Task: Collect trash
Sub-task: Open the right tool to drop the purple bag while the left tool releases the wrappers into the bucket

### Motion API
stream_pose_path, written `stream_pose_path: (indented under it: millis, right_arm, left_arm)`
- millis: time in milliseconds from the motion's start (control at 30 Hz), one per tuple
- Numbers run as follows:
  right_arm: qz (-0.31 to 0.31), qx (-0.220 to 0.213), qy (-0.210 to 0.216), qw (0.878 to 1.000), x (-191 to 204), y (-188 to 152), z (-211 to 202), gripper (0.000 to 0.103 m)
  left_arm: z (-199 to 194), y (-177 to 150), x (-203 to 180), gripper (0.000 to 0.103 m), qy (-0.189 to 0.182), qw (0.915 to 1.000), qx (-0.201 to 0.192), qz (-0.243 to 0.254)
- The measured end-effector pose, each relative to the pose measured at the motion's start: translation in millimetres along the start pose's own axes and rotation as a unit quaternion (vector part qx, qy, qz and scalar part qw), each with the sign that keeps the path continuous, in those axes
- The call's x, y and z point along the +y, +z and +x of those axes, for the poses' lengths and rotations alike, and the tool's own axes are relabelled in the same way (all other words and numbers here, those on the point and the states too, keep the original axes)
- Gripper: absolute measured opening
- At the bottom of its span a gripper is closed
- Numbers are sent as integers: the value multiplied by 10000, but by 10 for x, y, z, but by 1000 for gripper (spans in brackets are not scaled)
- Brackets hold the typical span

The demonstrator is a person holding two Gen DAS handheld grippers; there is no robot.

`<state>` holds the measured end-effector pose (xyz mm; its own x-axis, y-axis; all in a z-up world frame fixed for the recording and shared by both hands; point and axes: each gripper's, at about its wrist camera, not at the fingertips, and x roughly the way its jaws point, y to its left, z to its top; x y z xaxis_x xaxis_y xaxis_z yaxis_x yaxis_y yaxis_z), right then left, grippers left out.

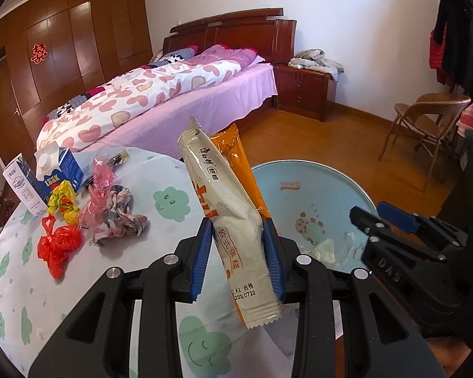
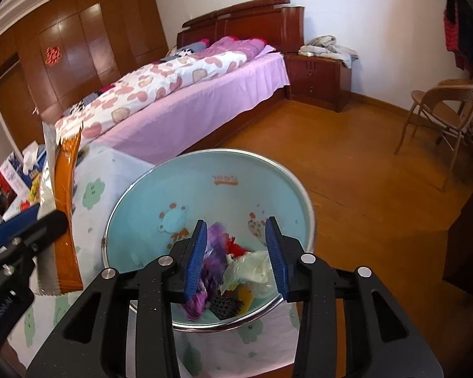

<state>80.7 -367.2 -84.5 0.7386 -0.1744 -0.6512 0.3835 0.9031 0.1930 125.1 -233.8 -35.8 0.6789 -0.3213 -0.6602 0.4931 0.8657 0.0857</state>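
Note:
My left gripper (image 1: 238,258) is shut on two flat snack wrappers, a cream one (image 1: 227,214) in front of an orange one (image 1: 233,151), held upright above the table edge beside the light blue basin (image 1: 318,186). The wrappers also show in the right wrist view (image 2: 63,208). My right gripper (image 2: 236,255) is open above the basin (image 2: 224,170), which holds purple, red and pale crumpled trash (image 2: 236,267). In the left wrist view the right gripper (image 1: 362,220) hangs over the basin's right side. More trash lies on the table: a red bag (image 1: 58,245), a yellow wrapper (image 1: 63,201), a pink bag (image 1: 101,179), a crumpled cloth (image 1: 123,217).
The round table (image 1: 170,176) has a white cloth with green clouds. A blue milk carton (image 1: 58,170) and a white carton (image 1: 22,186) stand at its far left. Beyond are a bed (image 1: 173,94), a nightstand (image 1: 306,91) and a wicker chair (image 1: 425,126) on wooden floor.

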Motion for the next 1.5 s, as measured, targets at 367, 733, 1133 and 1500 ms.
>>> stream_pose_path:
  millis: [367, 733, 1133, 1500]
  right_arm:
    - [392, -224, -241, 9987, -184, 89, -170, 39]
    - [586, -466, -254, 9969, -223, 114, -304, 54]
    - [376, -504, -166, 9979, 19, 122, -412, 67]
    - [61, -565, -53, 9984, 429, 68, -475, 70]
  left_arm:
    - [119, 97, -191, 62, -34, 10000, 68, 31]
    - [-126, 74, 4, 78, 361, 9992, -139, -132]
    - [-389, -13, 384, 88, 657, 9962, -242, -520]
    - [-511, -182, 789, 92, 868, 9923, -195, -857]
